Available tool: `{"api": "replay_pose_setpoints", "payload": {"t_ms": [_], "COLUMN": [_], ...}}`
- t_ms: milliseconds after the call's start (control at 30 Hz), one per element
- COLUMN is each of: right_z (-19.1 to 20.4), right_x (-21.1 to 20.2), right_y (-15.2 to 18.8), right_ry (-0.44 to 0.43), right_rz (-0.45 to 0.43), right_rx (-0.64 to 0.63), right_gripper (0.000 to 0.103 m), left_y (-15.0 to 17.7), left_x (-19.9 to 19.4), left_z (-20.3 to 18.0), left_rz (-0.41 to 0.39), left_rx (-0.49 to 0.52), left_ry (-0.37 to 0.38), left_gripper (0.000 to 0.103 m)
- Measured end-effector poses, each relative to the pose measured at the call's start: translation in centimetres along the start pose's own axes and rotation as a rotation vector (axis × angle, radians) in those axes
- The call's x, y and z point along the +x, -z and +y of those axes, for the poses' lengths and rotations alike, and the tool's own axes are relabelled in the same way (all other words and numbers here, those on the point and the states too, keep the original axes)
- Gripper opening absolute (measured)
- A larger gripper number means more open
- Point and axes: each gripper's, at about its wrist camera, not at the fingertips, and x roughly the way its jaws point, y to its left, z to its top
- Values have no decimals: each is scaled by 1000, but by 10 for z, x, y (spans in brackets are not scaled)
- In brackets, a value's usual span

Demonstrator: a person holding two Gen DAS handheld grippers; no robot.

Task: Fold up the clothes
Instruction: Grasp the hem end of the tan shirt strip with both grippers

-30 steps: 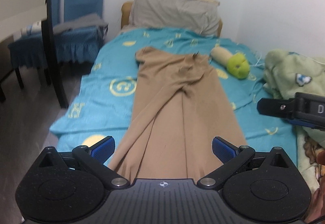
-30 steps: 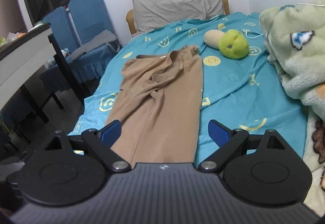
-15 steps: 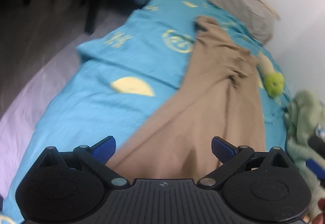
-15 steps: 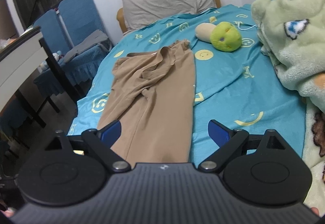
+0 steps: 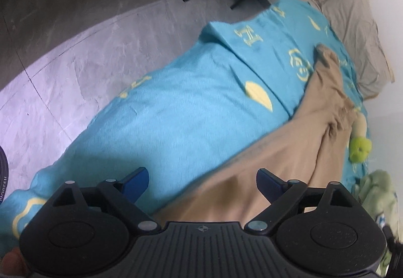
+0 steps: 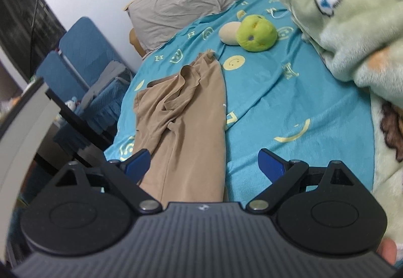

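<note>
The tan trousers (image 6: 186, 124) lie lengthwise down the bed (image 6: 289, 111), waistband rumpled at the far end toward the grey pillow (image 6: 181, 10), legs running to the near edge. Laid out flat like this, they look ready for a first fold, none yet made. The left tongs (image 5: 201, 181) hang tilted over the near leg ends, spread wide with nothing between them, probably lining up on the hem. The right tongs (image 6: 204, 164) hover over the same near end, likewise gaping and empty. Right of the trousers and well apart, a green plush toy (image 6: 257, 32) and a pale fleece blanket (image 6: 352, 33) leave the folding area free.
</note>
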Motion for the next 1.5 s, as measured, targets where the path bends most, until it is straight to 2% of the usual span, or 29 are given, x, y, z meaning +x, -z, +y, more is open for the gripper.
{"api": "replay_pose_setpoints", "payload": {"t_ms": [67,100,133,167,200,267,367,500,567,633,700,767,800,867,900,933,1000,1067,1167,1267,1333,1433,1500], "right_z": [-4,-5,-7,-8,-9,-11,-15,-19,-20,-21,-22,-25,-27,-34,-37,-39,-40,-37,-34,-33,-33,-29,-13], "right_x": [2,2,3,3,3,4,3,5,6,7,10,13,16,21,22,23,24,25,26,30,34,42,40], "right_y": [-2,-3,-3,-3,-3,-3,-3,-2,-2,-1,2,6,9,14,17,21,27,34,43,53,58,74,81], "right_ry": [-7,-9,-12,-13,-14,-12,-7,-2,2,6,0,-3,-7,-23,-32,-43,-59,-66,-51,-38,-7,18,39], "right_rz": [7,11,15,16,17,20,27,35,37,45,70,111,139,206,235,261,301,328,362,407,433,510,531], "right_rx": [27,38,47,52,56,64,76,86,86,78,65,62,69,100,119,135,158,167,162,179,178,184,83], "right_gripper": [94,94,94,94,94,94,94,94,94,94,94,94,94,94,94,93,93,93,93,93,93,91,90], "left_y": [5,8,11,15,20,33,68,125,158,182,196,196,192,178,170,159,133,107,76,64,65,73,81], "left_x": [0,-1,0,0,-3,-13,-41,-70,-70,-56,-35,-14,-7,-8,-9,-13,-19,-13,9,28,30,37,38], "left_z": [-9,-15,-22,-29,-37,-56,-90,-130,-147,-157,-159,-156,-153,-144,-140,-134,-120,-106,-85,-73,-75,-83,-88], "left_rz": [15,22,25,27,17,-28,-162,-225,-200,-121,-59,23,59,75,81,71,47,47,95,173,180,236,271], "left_rx": [69,119,171,227,295,453,744,1037,1192,1293,1343,1309,1278,1193,1149,1087,939,762,535,420,438,506,554], "left_ry": [-41,-63,-83,-97,-110,-124,-113,9,55,78,47,33,36,62,76,105,170,191,146,157,166,180,174], "left_gripper": [73,57,29,14,3,2,2,2,2,2,3,10,17,34,56,71,82,83,83,83,89,90,90]}}
